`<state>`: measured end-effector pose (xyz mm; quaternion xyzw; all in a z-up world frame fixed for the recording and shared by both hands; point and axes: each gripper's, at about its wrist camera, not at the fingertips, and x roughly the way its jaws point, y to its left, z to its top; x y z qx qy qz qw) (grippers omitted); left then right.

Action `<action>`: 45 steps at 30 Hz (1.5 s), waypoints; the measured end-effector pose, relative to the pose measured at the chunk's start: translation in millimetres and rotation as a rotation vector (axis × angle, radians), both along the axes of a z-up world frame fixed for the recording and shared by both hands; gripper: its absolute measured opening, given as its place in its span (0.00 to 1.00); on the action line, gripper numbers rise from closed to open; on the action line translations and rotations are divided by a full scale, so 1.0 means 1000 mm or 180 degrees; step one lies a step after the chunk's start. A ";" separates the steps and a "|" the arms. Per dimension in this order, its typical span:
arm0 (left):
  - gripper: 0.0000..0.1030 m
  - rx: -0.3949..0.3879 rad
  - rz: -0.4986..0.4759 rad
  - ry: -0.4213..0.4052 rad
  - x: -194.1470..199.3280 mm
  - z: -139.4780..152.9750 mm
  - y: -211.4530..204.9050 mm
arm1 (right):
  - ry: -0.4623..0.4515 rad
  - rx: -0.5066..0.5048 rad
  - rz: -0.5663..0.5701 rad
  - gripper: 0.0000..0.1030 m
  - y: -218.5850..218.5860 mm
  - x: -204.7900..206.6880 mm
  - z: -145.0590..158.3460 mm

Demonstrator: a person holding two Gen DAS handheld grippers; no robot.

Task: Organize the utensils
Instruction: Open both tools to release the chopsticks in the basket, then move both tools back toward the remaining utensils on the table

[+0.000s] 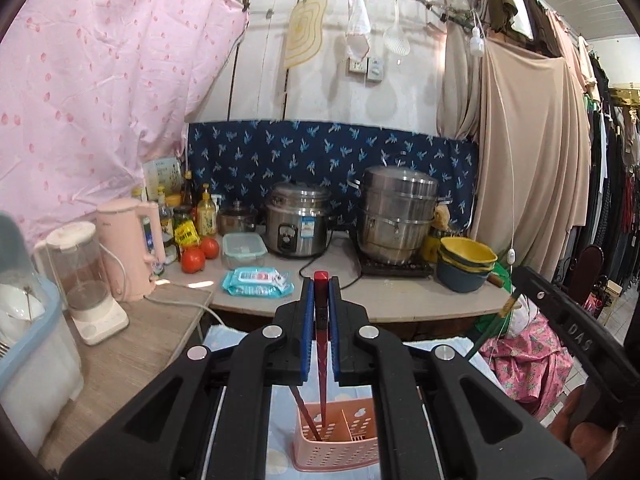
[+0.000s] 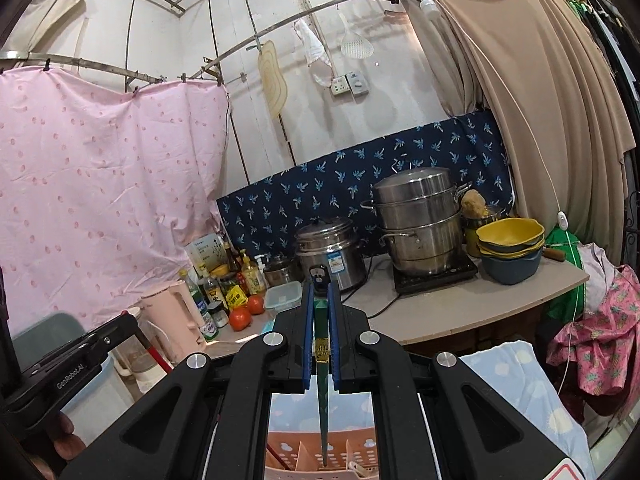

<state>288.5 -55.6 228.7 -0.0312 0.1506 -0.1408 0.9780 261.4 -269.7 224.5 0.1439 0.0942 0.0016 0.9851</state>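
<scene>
Step in hand: chopsticks go into the pink utensil basket (image 1: 336,436) at 6 o'clock. The left gripper (image 1: 321,300) pinches a red chopstick (image 1: 321,320), the right gripper (image 2: 321,312) a green chopstick (image 2: 323,380), tips hanging over its compartments. Next, I judge: lower each, then let go.

A white wall (image 1: 408,92) stands far; a pink curtain (image 1: 100,92) hangs left, beige curtains (image 1: 528,140) right, above the counter (image 1: 400,300).

Perforated pink plastic utensil caddy (image 1: 340,444): base cut off by the lower edge, sides hidden behind black gripper arms; appliance labels too small to read.
</scene>
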 end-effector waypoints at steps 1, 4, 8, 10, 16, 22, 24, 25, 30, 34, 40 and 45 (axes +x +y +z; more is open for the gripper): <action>0.07 -0.0002 -0.0012 0.0051 0.005 -0.007 -0.001 | 0.0053 0.0005 0.0018 0.07 0.001 0.006 -0.007; 0.07 0.0049 -0.0022 0.0159 0.014 -0.026 -0.003 | 0.0240 -0.0027 0.0048 0.06 0.001 0.023 -0.029; 0.07 0.0055 -0.0024 0.0310 0.021 -0.046 0.000 | 0.0402 -0.0033 0.0048 0.07 0.001 0.031 -0.051; 0.07 0.0051 -0.0014 0.0366 0.023 -0.054 0.001 | 0.0443 -0.0016 0.0058 0.07 0.000 0.033 -0.055; 0.07 0.0036 -0.0003 0.0458 0.023 -0.062 0.002 | 0.0579 -0.0030 0.0068 0.07 0.001 0.034 -0.073; 0.31 0.0001 0.0101 0.0413 0.009 -0.061 0.009 | 0.0548 -0.0044 -0.0002 0.29 0.000 0.018 -0.072; 0.32 0.0017 0.0112 0.0405 0.003 -0.060 0.011 | 0.0535 -0.0056 -0.0015 0.32 0.000 0.011 -0.071; 0.33 0.0020 0.0112 0.0406 0.000 -0.059 0.011 | 0.0530 -0.0059 -0.0019 0.33 0.000 0.008 -0.070; 0.38 0.0045 0.0134 0.0421 -0.017 -0.062 0.016 | 0.0568 -0.0008 -0.0003 0.34 -0.003 -0.012 -0.073; 0.42 0.0096 0.0135 0.0452 -0.036 -0.071 0.022 | 0.0637 0.0032 0.0023 0.34 -0.001 -0.034 -0.083; 0.43 0.0212 0.0114 0.0640 -0.069 -0.100 0.031 | 0.0818 -0.0076 0.0015 0.35 0.008 -0.080 -0.111; 0.43 0.0195 0.0079 0.0857 -0.099 -0.131 0.042 | 0.1042 -0.0080 0.0047 0.35 0.014 -0.122 -0.142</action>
